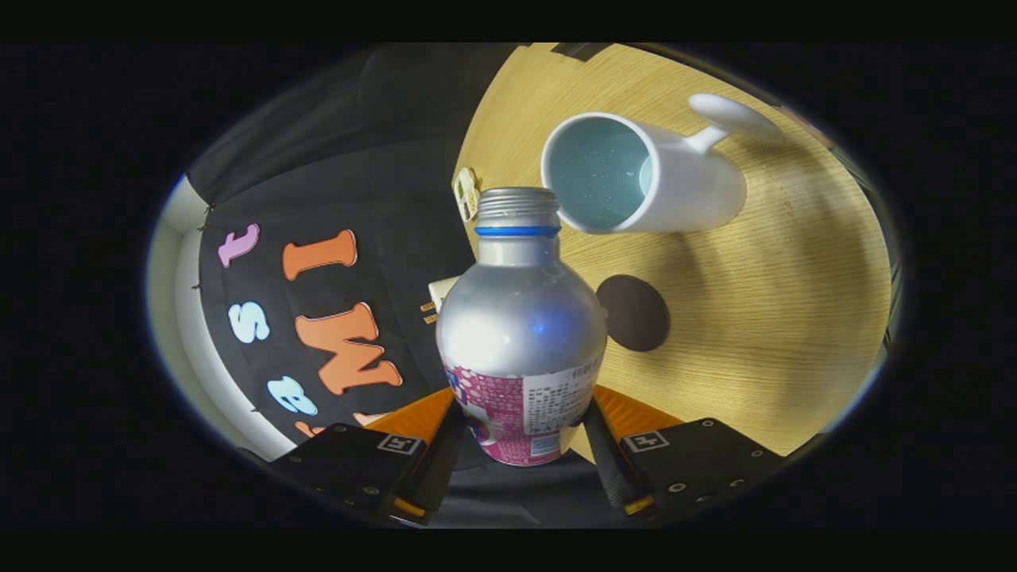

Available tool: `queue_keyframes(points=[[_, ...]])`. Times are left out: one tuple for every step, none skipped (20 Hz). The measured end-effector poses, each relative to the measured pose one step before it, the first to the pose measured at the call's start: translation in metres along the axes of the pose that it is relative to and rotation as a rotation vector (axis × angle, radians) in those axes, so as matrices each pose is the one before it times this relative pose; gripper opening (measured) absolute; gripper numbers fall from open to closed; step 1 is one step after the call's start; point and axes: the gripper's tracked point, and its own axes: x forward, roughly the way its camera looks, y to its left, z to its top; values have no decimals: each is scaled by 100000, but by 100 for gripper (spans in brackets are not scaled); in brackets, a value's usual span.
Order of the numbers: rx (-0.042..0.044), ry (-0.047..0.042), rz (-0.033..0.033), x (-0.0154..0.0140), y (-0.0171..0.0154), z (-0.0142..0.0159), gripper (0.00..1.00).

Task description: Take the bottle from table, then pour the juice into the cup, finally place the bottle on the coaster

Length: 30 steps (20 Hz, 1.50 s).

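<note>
The hand-held gripper [520, 445] clamps the bottle [520, 334] between both fingers, tilted, its neck at the cup [643, 171] rim. Pouring seems underway, though no stream is visible; the coaster [633, 312] on the worktop [763, 318] waits

A light wooden table [763, 278] with fine straight grain lay under warm light, bearing soft shadows. Beside its edge hung the booth's black cloth wall [381, 183], creased in folds. Beyond the cloth showed a pale, plain wall strip [171, 310].
</note>
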Motion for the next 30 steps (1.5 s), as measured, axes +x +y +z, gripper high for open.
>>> queue_keyframes(points=[[784, 174, -384, 106, -16, 40, 77], [889, 257, -259, -43, 33, -21, 77], [961, 295, -77, 57, 48, -45, 77], [762, 273, 322, -164, 79, -26, 77], [509, 285, 76, 48, 102, -77, 77], [192, 305, 70, 80, 84, -19, 77], [167, 73, -129, 21, -96, -12, 77], [365, 144, -239, -118, 12, 74, 77], [640, 117, -389, 217, -43, 80, 77], [72, 846, -167, -6, 31, -95, 77], [1042, -87, -342, 15, -81, -28, 77], [851, 567, -137, -151, 48, 144, 77], [630, -223, -146, -3, -29, 35, 77], [394, -137, -483, 112, -120, 50, 77], [233, -42, -395, 69, -99, 41, 77], [450, 108, -67, -13, 53, 23, 77], [621, 255, 89, -25, -9, -66, 77], [706, 318, -267, -125, 14, -47, 77], [518, -24, -20, 2, -4, 50, 77], [233, 139, -474, -34, -1, -122, 77], [176, -120, -35, 54, -16, 72, 77], [137, 224, -248, -72, 101, -40, 77], [320, -59, 154, -203, 41, 5, 77], [123, 240, 194, 88, 94, -25, 77], [166, 45, -63, -5, 114, -6, 77], [223, 110, 131, 27, 36, 61, 77], [429, 62, -24, 29, -36, -7, 77], [548, 150, -242, -129, 26, 15, 77], [277, -224, -339, 4, -30, 16, 77], [164, -251, -279, -9, -2, 139, 77]])
